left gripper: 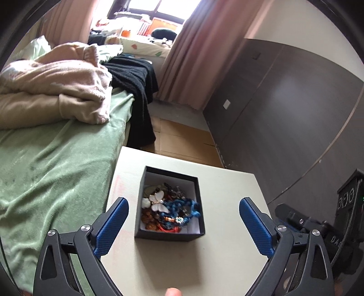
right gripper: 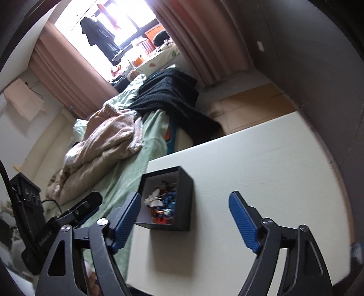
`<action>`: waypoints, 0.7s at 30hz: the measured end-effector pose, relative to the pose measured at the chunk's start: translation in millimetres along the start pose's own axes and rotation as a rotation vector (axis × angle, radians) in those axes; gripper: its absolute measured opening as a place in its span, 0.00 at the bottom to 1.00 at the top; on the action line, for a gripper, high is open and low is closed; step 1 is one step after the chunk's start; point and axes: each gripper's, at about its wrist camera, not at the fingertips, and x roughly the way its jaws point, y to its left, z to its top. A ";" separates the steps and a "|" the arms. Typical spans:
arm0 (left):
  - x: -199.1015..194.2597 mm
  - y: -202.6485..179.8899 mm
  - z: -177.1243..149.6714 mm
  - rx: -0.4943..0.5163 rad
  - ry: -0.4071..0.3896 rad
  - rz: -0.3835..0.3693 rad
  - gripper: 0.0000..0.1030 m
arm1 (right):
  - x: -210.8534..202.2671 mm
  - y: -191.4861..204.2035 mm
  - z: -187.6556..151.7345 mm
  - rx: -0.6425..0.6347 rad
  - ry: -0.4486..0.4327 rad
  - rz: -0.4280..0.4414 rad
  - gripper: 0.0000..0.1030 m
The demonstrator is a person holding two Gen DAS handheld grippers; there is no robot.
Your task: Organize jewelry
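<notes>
White table (left gripper: 227, 193), jewelry box (left gripper: 169, 236), perhaps "DA" lettering.

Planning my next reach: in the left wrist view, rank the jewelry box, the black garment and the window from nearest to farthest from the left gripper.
1. Jewelry box, on the table between the left gripper's jaws.
2. Black garment, draped over the bed's edge.
3. Window, far back.

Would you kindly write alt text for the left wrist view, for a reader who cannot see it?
An open black box of tangled jewelry, with a white butterfly piece on top, sits on a white table between the open jaws of the left gripper. A bed with a green sheet lies to the left.
</notes>
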 end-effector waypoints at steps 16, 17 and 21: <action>-34.6 -33.7 -43.2 0.221 -0.034 0.101 0.97 | -40.4 -8.3 -26.6 -0.077 0.006 -0.149 1.00; -36.1 -34.7 -44.5 0.231 -0.036 0.109 0.97 | -43.0 -8.4 -28.5 -0.080 0.003 -0.151 1.00; -44.4 -36.2 -46.6 0.259 -0.064 0.130 0.97 | -55.1 -9.1 -35.5 -0.102 -0.012 -0.165 1.00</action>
